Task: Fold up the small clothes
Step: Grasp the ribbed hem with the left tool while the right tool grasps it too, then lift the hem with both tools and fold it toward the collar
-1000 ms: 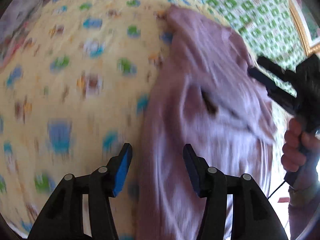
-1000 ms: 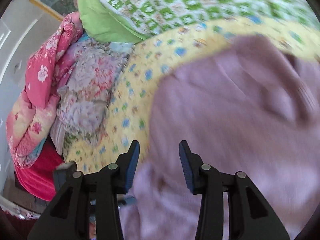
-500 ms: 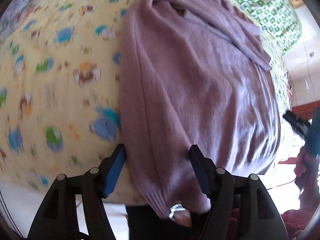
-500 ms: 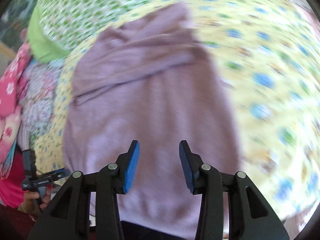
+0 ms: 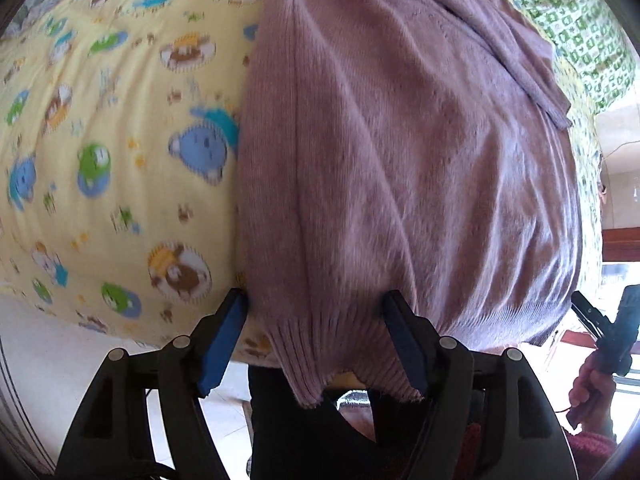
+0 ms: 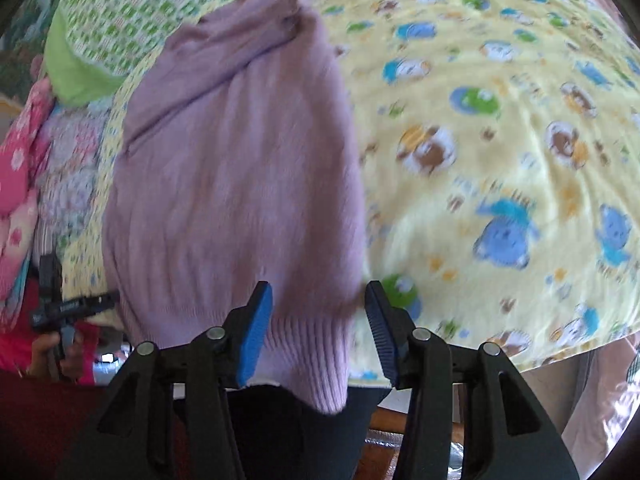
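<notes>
A purple knit sweater [image 5: 400, 160] lies flat on the yellow cartoon-print blanket [image 5: 120, 140], its ribbed hem hanging over the bed's near edge. My left gripper [image 5: 316, 336] straddles the hem's left corner, jaws opening, pads not pressing on the knit. In the right wrist view the sweater [image 6: 240, 180] runs away from me, a sleeve folded across its top. My right gripper [image 6: 318, 332] stands over the hem's right corner, jaws opening, with the rib loose between them. Each gripper shows in the other's view: the right gripper [image 5: 600, 332], the left gripper [image 6: 60, 308], both hand-held.
A green checked pillow [image 6: 140, 8] lies at the head of the bed behind the sweater. Pink floral bedding [image 6: 16, 160] is piled at the left. The blanket [image 6: 500, 140] stretches wide to the right. A person's dark trousers [image 5: 300, 420] stand against the bed's near edge.
Both grippers have swept back from the sweater's upper part to its hem at the bed's near edge, and both jaws have widened. The sweater now lies smoothed flat.
</notes>
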A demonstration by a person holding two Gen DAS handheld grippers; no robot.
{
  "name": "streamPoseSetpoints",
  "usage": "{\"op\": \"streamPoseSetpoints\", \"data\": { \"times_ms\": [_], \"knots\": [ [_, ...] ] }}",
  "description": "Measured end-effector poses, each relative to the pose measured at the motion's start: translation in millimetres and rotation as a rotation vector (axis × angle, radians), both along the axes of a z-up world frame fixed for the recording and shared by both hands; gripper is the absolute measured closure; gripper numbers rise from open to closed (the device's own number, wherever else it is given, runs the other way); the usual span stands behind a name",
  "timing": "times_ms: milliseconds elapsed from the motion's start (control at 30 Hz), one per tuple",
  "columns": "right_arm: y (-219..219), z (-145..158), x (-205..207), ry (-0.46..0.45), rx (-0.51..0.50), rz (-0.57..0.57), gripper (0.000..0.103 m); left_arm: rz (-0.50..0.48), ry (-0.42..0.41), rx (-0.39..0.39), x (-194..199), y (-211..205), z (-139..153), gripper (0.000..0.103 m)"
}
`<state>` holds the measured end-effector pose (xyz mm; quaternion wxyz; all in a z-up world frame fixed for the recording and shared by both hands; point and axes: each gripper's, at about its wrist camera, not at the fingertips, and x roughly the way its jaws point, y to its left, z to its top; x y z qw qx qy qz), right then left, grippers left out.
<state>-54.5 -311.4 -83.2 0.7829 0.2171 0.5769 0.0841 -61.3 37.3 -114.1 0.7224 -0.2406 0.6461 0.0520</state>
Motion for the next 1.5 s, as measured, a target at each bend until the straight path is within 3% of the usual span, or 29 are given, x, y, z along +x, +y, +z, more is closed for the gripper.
{"op": "streamPoseSetpoints", "data": {
  "times_ms": [167,367,433,467,500,533,567,633,733,767,800,833,867,900,933,1067,1167,1200,1233,1300,1333,1500],
  "knots": [
    [3,-1,-4,-0.017,0.030,0.037,0.048,-0.007,0.054,-0.081,-14,-11,-19,0.032],
    [-1,-7,-9,-0.017,0.060,0.034,0.047,0.012,0.031,-0.038,-17,-22,-27,0.033],
    [0,-8,-9,-0.022,0.070,0.030,0.047,0.000,0.020,-0.009,-17,-27,-25,0.052],
    [2,-8,-10,-0.022,0.064,0.036,0.049,-0.012,0.019,0.008,-17,-30,-26,0.067],
    [5,-7,-11,-0.027,0.049,0.050,0.068,-0.027,0.003,0.013,-20,-29,-24,0.087],
    [6,-6,-13,-0.029,0.021,0.064,0.096,-0.037,-0.017,0.001,-24,-29,-20,0.096],
    [4,-7,-13,-0.018,0.004,0.061,0.096,-0.043,-0.036,-0.002,-29,-27,-17,0.096],
    [-14,-7,-18,-0.032,0.046,-0.004,0.097,-0.051,-0.053,0.020,-44,-20,-15,0.096],
    [-30,-14,-24,-0.033,0.122,-0.066,0.097,-0.025,-0.067,-0.009,-54,-12,-14,0.088],
    [-31,-14,-25,-0.039,0.141,-0.069,0.096,-0.022,-0.083,-0.024,-54,-11,-11,0.080],
    [-30,-15,-25,-0.033,0.167,-0.076,0.094,-0.025,-0.107,-0.042,-50,-15,-4,0.066],
    [-30,-16,-24,-0.026,0.181,-0.081,0.086,-0.029,-0.121,-0.055,-46,-18,0,0.054],
    [-30,-16,-24,-0.019,0.194,-0.085,0.081,-0.029,-0.125,-0.060,-43,-20,3,0.033],
    [-29,-17,-23,-0.019,0.209,-0.087,0.073,-0.025,-0.122,-0.056,-38,-23,4,0.027],
    [-29,-17,-23,-0.025,0.222,-0.086,0.068,-0.018,-0.113,-0.044,-31,-26,2,0.027],
    [-20,-17,-26,-0.038,0.197,-0.067,0.067,0.049,-0.082,-0.045,-12,-23,-12,0.027],
    [-11,-16,-23,-0.050,0.131,-0.031,0.068,0.037,-0.074,0.022,-2,-30,-14,0.027],
    [-8,-15,-23,-0.053,0.111,-0.016,0.070,0.013,-0.085,0.057,-1,-36,-12,0.035],
    [-6,-14,-22,-0.053,0.086,-0.005,0.093,-0.022,-0.098,0.095,-3,-41,-10,0.043],
    [-11,-15,-24,-0.041,0.079,-0.010,0.097,-0.050,-0.108,0.099,-8,-39,-6,0.093],
    [-18,-14,-26,-0.050,0.093,-0.028,0.098,-0.038,-0.117,0.049,-14,-30,-5,0.095],
    [-48,-22,-37,-0.040,0.173,-0.126,0.099,0.032,-0.144,0.001,-39,4,-5,0.097]
  ]
}}
